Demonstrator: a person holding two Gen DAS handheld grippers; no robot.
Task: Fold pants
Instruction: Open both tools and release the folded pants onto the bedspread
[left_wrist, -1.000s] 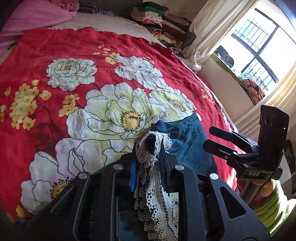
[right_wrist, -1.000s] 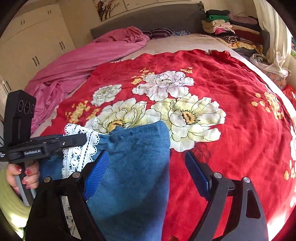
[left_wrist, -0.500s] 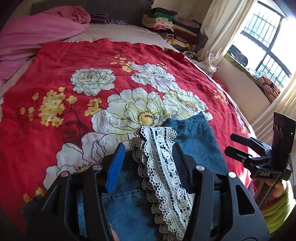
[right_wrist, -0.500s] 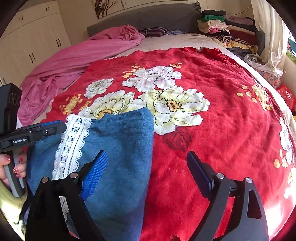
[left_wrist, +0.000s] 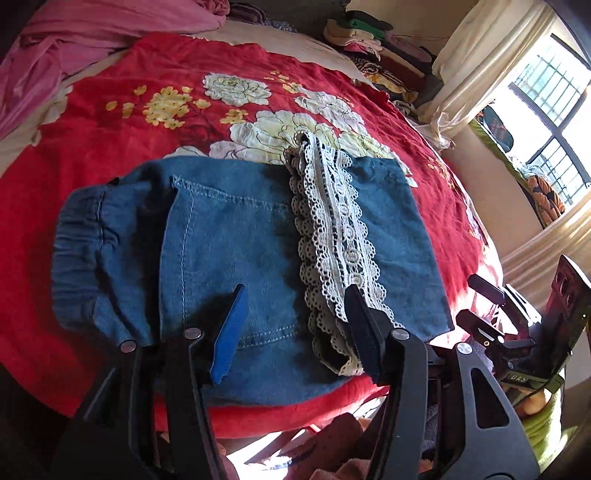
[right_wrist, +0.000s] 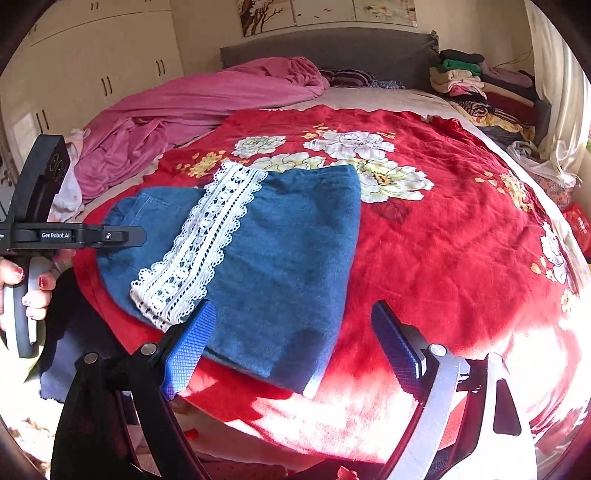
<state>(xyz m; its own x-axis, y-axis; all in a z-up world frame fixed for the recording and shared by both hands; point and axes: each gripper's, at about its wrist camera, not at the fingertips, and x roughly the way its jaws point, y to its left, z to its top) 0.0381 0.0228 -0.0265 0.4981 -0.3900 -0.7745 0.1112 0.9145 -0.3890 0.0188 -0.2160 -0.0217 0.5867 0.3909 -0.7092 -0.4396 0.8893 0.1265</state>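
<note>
The blue denim pants (left_wrist: 236, 236) lie folded on the red flowered bedspread near its front edge, with a white lace trim (left_wrist: 332, 236) lying across the top. They also show in the right wrist view (right_wrist: 288, 254), with the lace (right_wrist: 199, 251) on their left part. My left gripper (left_wrist: 291, 325) is open and empty, just above the near edge of the pants. My right gripper (right_wrist: 291, 347) is open and empty, above the near right corner of the pants. Each gripper shows in the other's view, the right one (left_wrist: 484, 302) and the left one (right_wrist: 125, 234).
The red bedspread (right_wrist: 443, 229) covers the bed. A pink sheet (right_wrist: 207, 99) is bunched at the far left. A stack of folded clothes (right_wrist: 476, 81) sits at the far right by the curtain (left_wrist: 476, 62). Cupboards (right_wrist: 92, 66) stand at the left. The bed's front edge is just below both grippers.
My left gripper has opened and let go of the lace hem, which now lies flat on the pants. Both grippers have drawn back toward the bed's front edge.
</note>
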